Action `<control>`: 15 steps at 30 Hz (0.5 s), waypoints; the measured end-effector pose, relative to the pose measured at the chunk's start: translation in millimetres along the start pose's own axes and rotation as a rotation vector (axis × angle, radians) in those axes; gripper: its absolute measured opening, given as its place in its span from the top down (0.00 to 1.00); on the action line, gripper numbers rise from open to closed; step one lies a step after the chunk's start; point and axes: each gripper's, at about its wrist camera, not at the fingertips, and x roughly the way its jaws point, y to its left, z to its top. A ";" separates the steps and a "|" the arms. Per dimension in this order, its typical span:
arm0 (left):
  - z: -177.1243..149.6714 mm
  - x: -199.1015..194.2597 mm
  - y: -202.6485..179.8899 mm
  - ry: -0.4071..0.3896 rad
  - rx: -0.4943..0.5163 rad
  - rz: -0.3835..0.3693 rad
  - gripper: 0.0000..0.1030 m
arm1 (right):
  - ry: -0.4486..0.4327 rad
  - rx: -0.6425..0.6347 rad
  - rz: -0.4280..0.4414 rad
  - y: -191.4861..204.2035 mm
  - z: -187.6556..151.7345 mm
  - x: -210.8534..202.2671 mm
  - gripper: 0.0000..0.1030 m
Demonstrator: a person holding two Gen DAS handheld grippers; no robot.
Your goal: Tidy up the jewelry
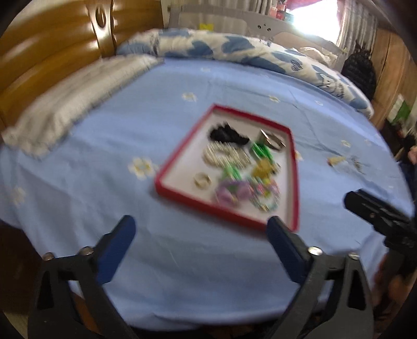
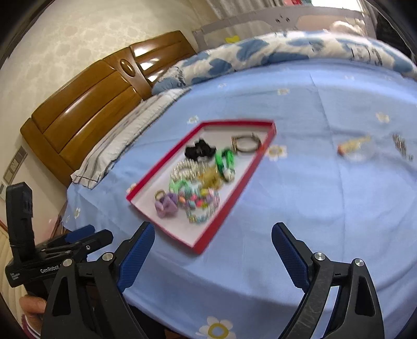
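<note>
Wooden headboard (image 2: 86,109), blue floral bedsheet (image 2: 299,195), bright window (image 1: 315,18)

Both wrist views look forward over the bed, sharing the red tray (image 1: 166,161) (image 2: 161,167).

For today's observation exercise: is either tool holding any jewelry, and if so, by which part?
Nothing is held. The left tool and right tool are both open and empty above the bedsheet.

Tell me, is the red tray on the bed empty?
No, the red tray holds a heap of jewelry, including a black piece and a metal bangle.
</note>
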 end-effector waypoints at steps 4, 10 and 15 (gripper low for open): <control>23.5 -6.4 -2.6 -0.074 0.009 0.059 0.00 | -0.038 -0.046 -0.056 6.6 23.7 -4.3 0.04; 16.7 -15.8 0.1 -0.105 -0.029 0.058 0.00 | -0.132 -0.021 -0.084 12.1 24.5 -21.4 0.04; 0.3 -3.9 -7.7 -0.072 -0.005 0.053 0.00 | -0.155 -0.048 -0.082 18.9 0.0 -17.2 0.04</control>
